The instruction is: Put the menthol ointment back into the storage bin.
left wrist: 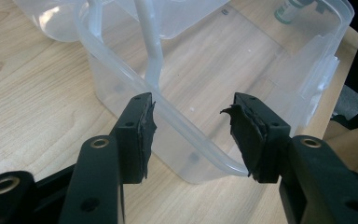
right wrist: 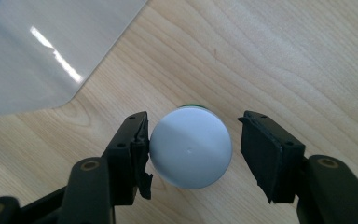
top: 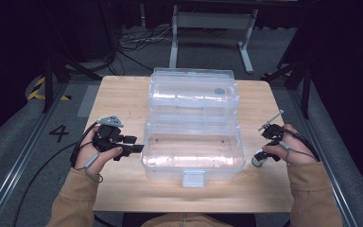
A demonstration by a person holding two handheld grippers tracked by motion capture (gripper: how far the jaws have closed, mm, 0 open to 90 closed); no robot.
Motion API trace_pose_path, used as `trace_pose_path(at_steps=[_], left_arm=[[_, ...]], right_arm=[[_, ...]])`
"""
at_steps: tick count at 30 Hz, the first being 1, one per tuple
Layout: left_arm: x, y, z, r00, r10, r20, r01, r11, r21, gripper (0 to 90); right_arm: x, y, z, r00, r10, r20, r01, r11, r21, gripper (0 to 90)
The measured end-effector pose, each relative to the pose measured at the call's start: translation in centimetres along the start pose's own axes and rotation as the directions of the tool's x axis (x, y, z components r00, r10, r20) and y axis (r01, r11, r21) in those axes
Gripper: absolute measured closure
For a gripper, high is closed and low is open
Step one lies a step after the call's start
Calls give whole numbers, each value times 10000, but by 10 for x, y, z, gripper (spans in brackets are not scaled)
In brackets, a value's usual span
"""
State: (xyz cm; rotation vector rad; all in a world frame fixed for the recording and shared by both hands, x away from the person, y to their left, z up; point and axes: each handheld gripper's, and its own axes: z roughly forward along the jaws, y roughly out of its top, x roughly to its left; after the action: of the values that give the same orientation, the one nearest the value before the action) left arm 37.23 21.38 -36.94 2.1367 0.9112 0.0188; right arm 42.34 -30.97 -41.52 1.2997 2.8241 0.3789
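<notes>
A clear plastic box [top: 192, 163] stands in the middle of the wooden table, its lid [top: 194, 90] thrown back behind it. My left gripper [top: 137, 149] is at the box's left end, open; the rim of the box [left wrist: 177, 116] runs between its jaws [left wrist: 191, 116]. A small bottle with a round grey cap [right wrist: 190, 147] stands upright on the table right of the box [top: 258, 160]. My right gripper [right wrist: 193, 126] hangs over it, open, one jaw on each side of the cap. The left pad [right wrist: 140, 140] touches the cap; the right pad sits apart from it.
The box has a white latch [top: 193, 178] on its front wall, facing the person. Bare wood [top: 118, 99] lies left of the lid, and more lies along the front edge. Beyond the table are a floor with cables [top: 132, 42] and a metal stand [top: 212, 21].
</notes>
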Motion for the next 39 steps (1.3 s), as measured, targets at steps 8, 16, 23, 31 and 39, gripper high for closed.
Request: trace_pose_path(at_steps=[8,16,23,31,39], left_arm=[[1,0,0,10000,5,-11,-5,10000,-14,494],[1,-1,-1,10000,-12,-20,12,10000,-40,494],[2,-2,-2,10000,-75,-66,75,10000,-64,495],[2,-6,-6,9998,-133,-158,132,9999,-68,494],[2,-11,-10,9994,-242,-256,240,9997,-98,494]], right_arm=[[2,2,10,9999,-104,-100,109,9987,506,441],[3,2,11,10000,-35,-23,36,9977,679,503],[6,3,-1,9998,-44,-170,50,9994,356,504],[17,4,-25,10000,-91,-6,91,9994,-332,504],[26,4,-44,9996,-267,133,276,9966,-772,504]])
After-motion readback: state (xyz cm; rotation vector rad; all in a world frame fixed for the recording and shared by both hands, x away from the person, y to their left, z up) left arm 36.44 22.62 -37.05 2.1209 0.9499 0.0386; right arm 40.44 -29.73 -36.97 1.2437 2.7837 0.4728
